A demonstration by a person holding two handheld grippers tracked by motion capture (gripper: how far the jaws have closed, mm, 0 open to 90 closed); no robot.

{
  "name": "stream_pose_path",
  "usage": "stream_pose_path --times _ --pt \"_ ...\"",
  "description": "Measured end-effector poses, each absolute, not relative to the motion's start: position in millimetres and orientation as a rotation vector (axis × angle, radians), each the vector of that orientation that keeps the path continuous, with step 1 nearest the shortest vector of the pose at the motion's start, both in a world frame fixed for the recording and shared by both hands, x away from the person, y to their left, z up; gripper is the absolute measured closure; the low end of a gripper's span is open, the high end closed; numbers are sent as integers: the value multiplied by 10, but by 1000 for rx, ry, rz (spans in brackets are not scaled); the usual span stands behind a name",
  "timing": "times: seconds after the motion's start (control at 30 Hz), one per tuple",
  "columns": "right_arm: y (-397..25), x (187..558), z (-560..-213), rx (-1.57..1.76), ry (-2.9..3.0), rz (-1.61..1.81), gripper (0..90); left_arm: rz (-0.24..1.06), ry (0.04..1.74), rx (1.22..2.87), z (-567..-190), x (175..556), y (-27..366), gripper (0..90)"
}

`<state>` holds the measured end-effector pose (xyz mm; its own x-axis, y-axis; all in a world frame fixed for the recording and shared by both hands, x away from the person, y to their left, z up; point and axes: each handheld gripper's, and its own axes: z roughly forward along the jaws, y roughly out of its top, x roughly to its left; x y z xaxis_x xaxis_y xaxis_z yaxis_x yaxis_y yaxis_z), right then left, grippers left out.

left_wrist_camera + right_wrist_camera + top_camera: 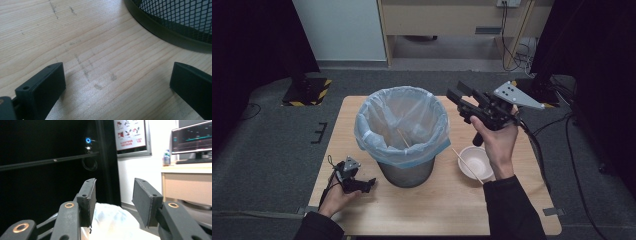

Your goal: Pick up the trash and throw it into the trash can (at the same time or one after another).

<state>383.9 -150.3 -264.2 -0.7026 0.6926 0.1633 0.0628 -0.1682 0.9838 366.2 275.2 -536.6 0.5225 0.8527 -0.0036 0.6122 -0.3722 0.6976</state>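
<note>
I am holding the right hand-held gripper (460, 100) raised beside the bin (403, 134), just off its right rim, with its jaws standing apart and nothing between them. In the right gripper view (113, 200) the pale liner (112, 222) is showing below the gap. The bin is a dark mesh basket lined with a light blue bag (362, 131), sitting mid-surface; one chopstick (403, 138) is lying inside it, leaning on the liner. To the bin's right a white bowl (472, 159) is resting on the surface (437, 210), and a second chopstick (467, 166) is lying across it. I am resting the left hand-held gripper (371, 183) low on the surface near the bin's base, jaws wide apart and empty; in the left gripper view (117, 82) the mesh wall (175, 20) is sitting just ahead.
</note>
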Motion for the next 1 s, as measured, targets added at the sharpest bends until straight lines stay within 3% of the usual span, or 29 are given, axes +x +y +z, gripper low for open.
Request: stream_pose_path --times 0.2,0.47,1.0 --pt "-1781 3755 -2862 906 1678 1874 528 477 1185 2117 -5365 3662 2753 0" --pt "-2149 3657 -3398 1031 1693 1815 512 478 1185 2117 -5365 3662 2753 0" --pt "-2257 3781 -4190 1185 1924 1489 485 477 1185 2117 -5365 3662 2753 0"
